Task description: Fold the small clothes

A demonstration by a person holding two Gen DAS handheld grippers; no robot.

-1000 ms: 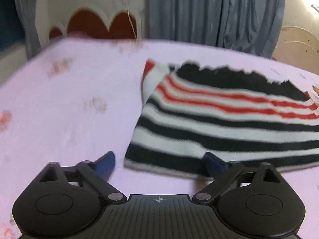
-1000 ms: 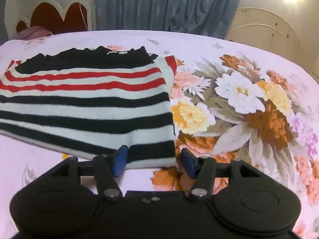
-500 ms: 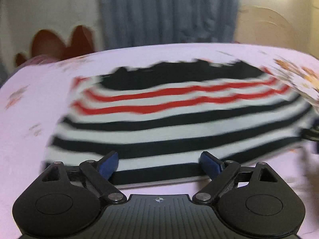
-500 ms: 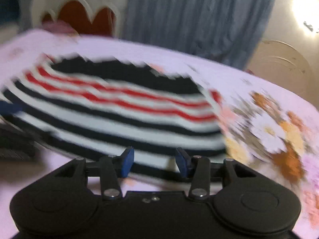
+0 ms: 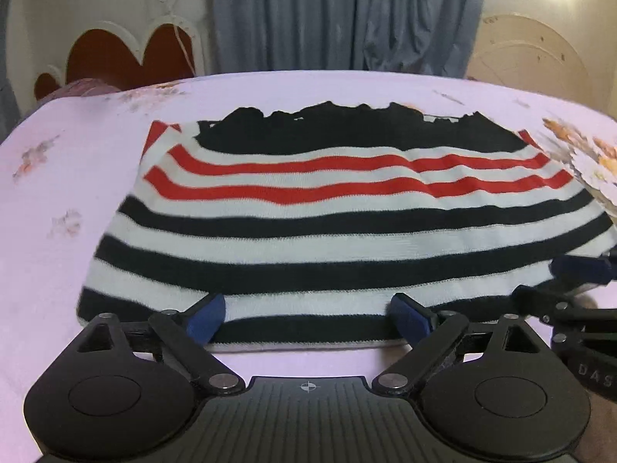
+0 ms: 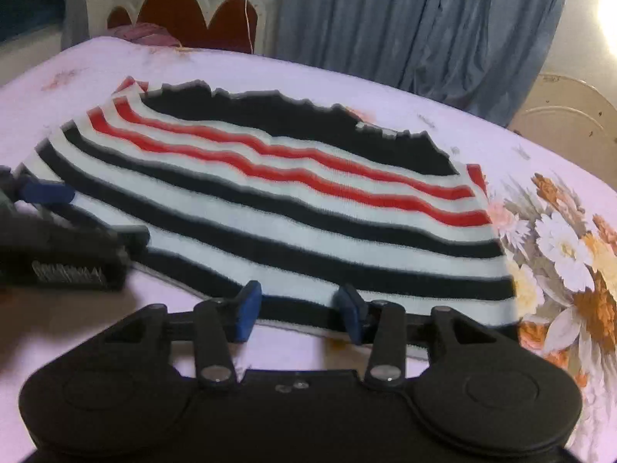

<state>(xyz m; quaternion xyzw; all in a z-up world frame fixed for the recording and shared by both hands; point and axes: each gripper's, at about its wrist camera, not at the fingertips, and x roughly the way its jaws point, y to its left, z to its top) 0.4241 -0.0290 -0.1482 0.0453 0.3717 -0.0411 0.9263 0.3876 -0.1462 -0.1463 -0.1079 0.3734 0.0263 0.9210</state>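
Both tools at the near hem of a striped top, neither pinching it.

Left tool (image 5: 308, 318) spread wide, blue pads (image 5: 204, 318) over the bottom black band of the striped top (image 5: 327, 208), hem lying between them with no pinch visible. Right tool (image 6: 299, 310) partly spread, pads astride the same hem farther toward the top's right end, cloth between but ungripped; seen also at the right edge of the left wrist view. Top spread flat on the bed sheet (image 5: 58, 162), black collar band away from the tools, two red stripes below it, then black and white bands. Pale lilac sheet, floral print (image 6: 570, 247) just beside the top's right edge. Beyond the bed: blue curtain (image 5: 347, 15), red scalloped headboard (image 5: 127, 54).
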